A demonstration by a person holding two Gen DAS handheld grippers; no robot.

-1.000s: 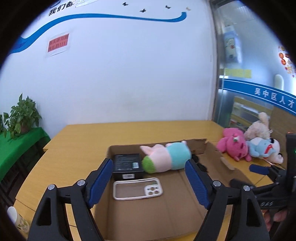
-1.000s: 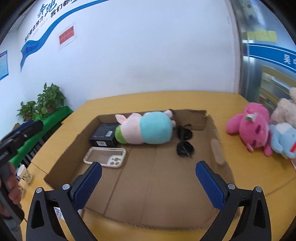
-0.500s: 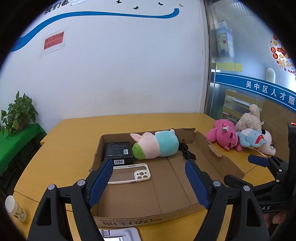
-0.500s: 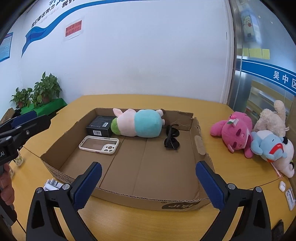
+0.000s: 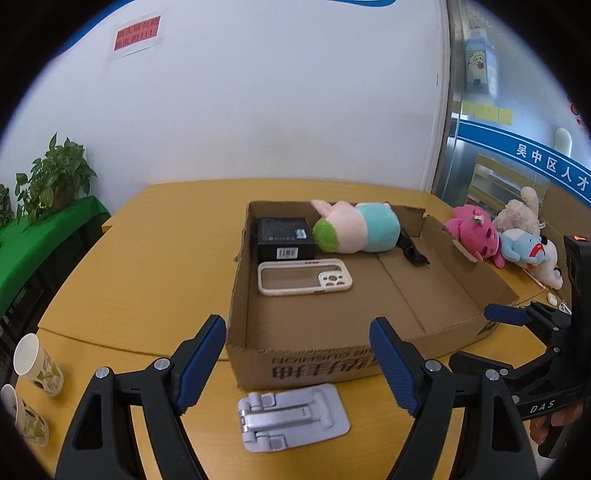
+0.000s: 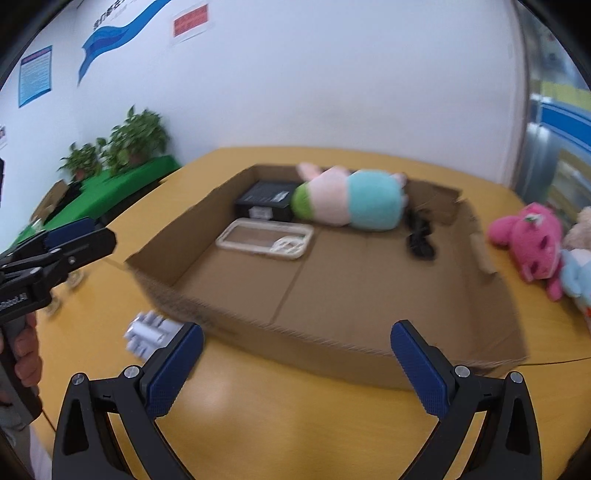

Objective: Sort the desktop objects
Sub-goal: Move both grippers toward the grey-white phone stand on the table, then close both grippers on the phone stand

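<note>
A: Pulling back, both grippers! Left gripper (image 5: 297,363) and right gripper (image 6: 297,363) spread wide, empty, now short of the cardboard box (image 5: 436,334), whose near wall was out of view before.

B: Next pick, probably: the silver stand (image 5: 293,421) on the table (image 5: 155,258), just outside that wall. It's blurred in the right view. Open room left; plush toys (image 5: 476,232) crowd the right.

Office, wall slogan banner (image 6: 110,37), notices (image 5: 136,35), potted plants (image 5: 55,177)

"DAS" on right claw (image 5: 506,315)

Blurred stand (image 6: 149,332) behind right tongs (image 6: 295,365)
</note>
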